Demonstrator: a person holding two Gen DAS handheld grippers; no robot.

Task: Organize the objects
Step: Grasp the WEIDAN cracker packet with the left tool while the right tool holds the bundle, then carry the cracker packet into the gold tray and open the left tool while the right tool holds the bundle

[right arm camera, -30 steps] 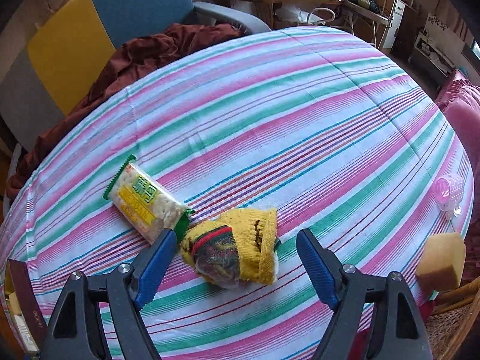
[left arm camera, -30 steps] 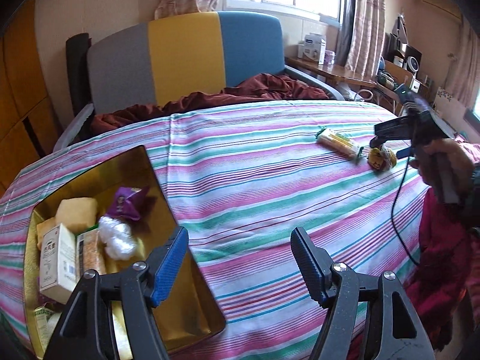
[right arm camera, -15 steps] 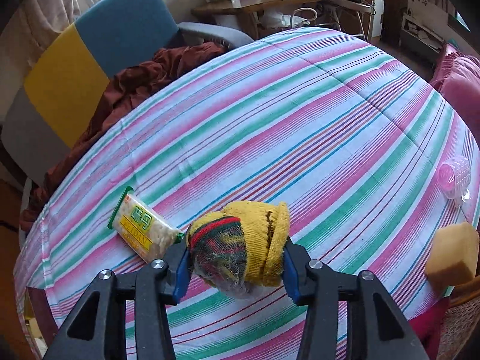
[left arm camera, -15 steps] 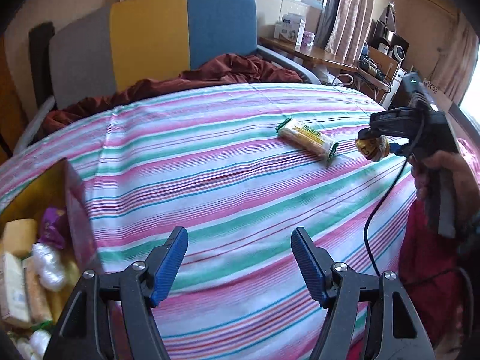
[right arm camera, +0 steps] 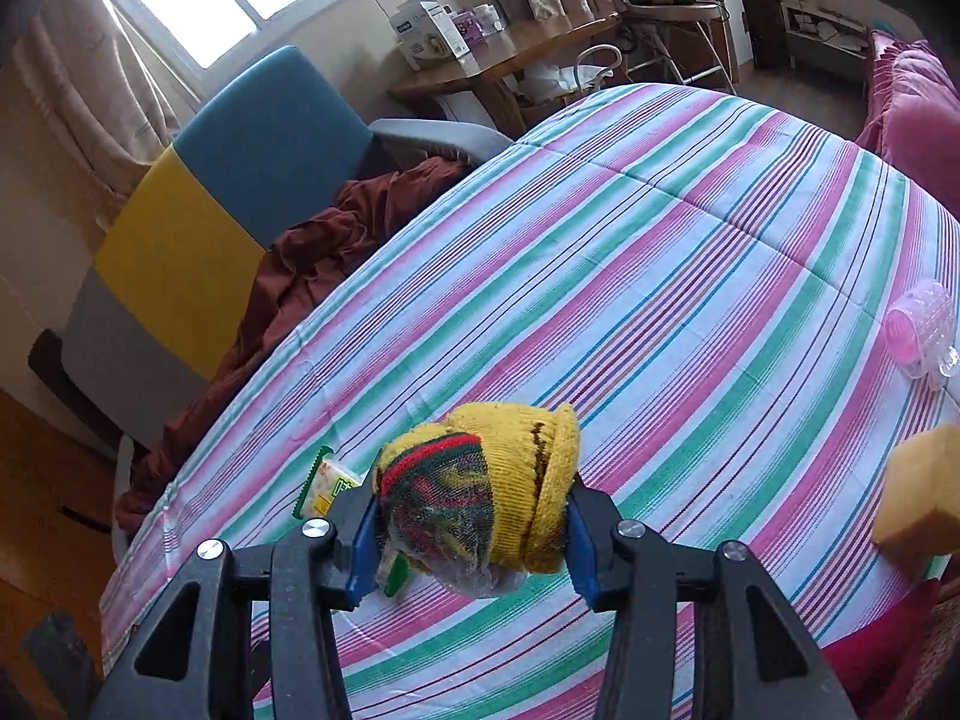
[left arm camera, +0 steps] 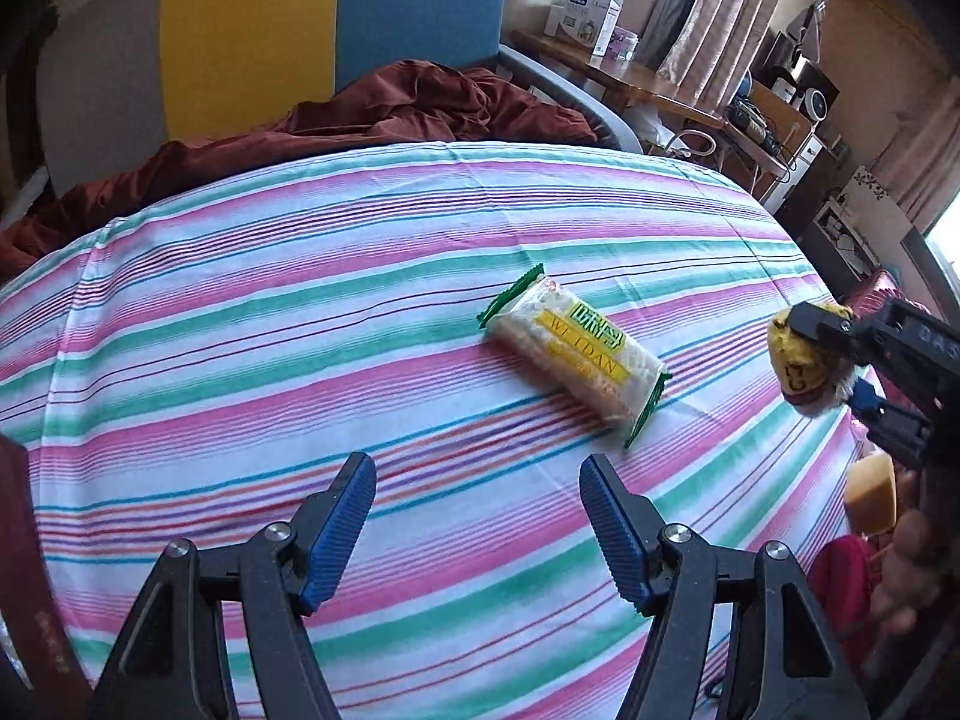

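Note:
My right gripper (right arm camera: 474, 534) is shut on a rolled yellow knit sock bundle (right arm camera: 480, 498) with red and green stripes, held above the striped tablecloth (right arm camera: 660, 300). It also shows in the left wrist view (left arm camera: 804, 360), at the right. A green-and-yellow cracker packet (left arm camera: 573, 354) lies on the cloth, ahead and right of my left gripper (left arm camera: 477, 528), which is open and empty. The packet peeks out behind the sock (right arm camera: 327, 483).
A yellow sponge block (right arm camera: 918, 498) and a pink clear plastic container (right arm camera: 918, 330) sit at the table's right edge. A dark red box edge (left arm camera: 24, 570) is at far left. A chair (left arm camera: 270, 30) with a maroon cloth stands behind the table.
My right gripper closed on the sock bundle and lifted it off the cloth. My left gripper swung right, away from the gold box, toward the cracker packet.

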